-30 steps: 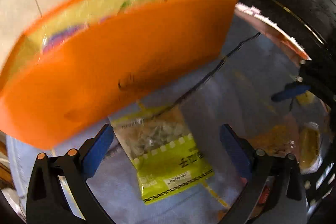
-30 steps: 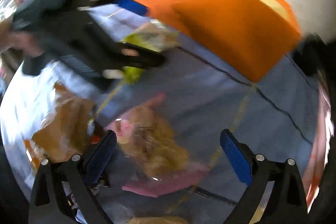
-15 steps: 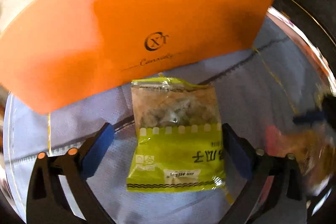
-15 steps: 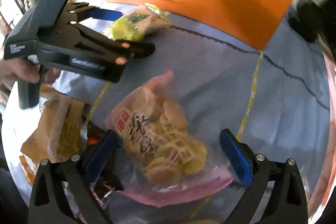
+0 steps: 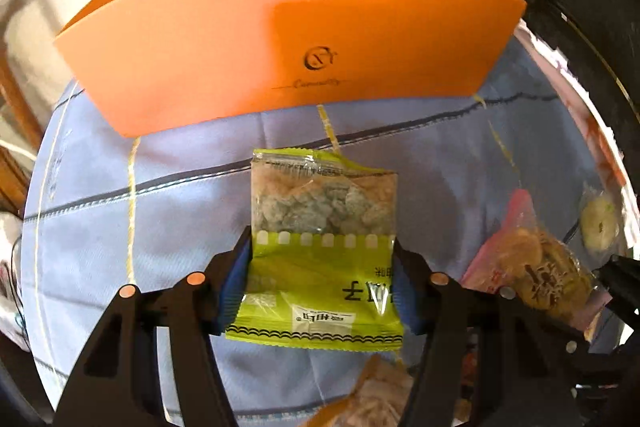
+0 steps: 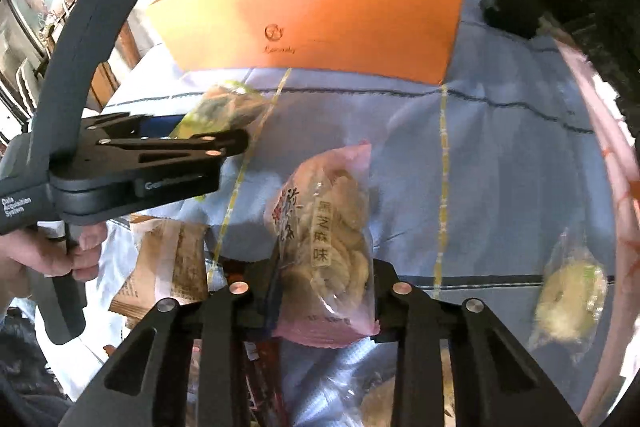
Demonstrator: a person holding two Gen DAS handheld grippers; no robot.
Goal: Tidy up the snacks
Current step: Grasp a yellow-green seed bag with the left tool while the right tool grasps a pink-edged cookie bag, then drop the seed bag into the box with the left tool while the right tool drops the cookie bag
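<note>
The left gripper (image 5: pixel 323 281) has just been closing, and its blue pads (image 5: pixel 234 287) now press on both side edges of the green snack packet (image 5: pixel 320 267) — the packet sits flat between the jaws, clear window end pointing away toward the orange box (image 5: pixel 288 39). The packet appears lifted a little above the blue tablecloth (image 5: pixel 160 211), its shadowless lower edge hanging between the black fingers.

The right gripper (image 6: pixel 324 291) has likewise just been closing, to a narrower gap, and its jaws clamp the pink bag of round crackers (image 6: pixel 328 239) by its lower end; the bag stands up between them, tilted slightly left.

Seen from the right wrist, the left gripper (image 6: pixel 212 143) holds its green packet (image 6: pixel 224 107) just in front of the open-topped orange box (image 6: pixel 320 23), with a hand (image 6: pixel 44 255) on the handle. Below that lies a brown-wrapped snack (image 6: pixel 168 267) on the cloth. To the right — well apart from the crackers — rests a clear packet with a pale round pastry (image 6: pixel 568 291).
</note>
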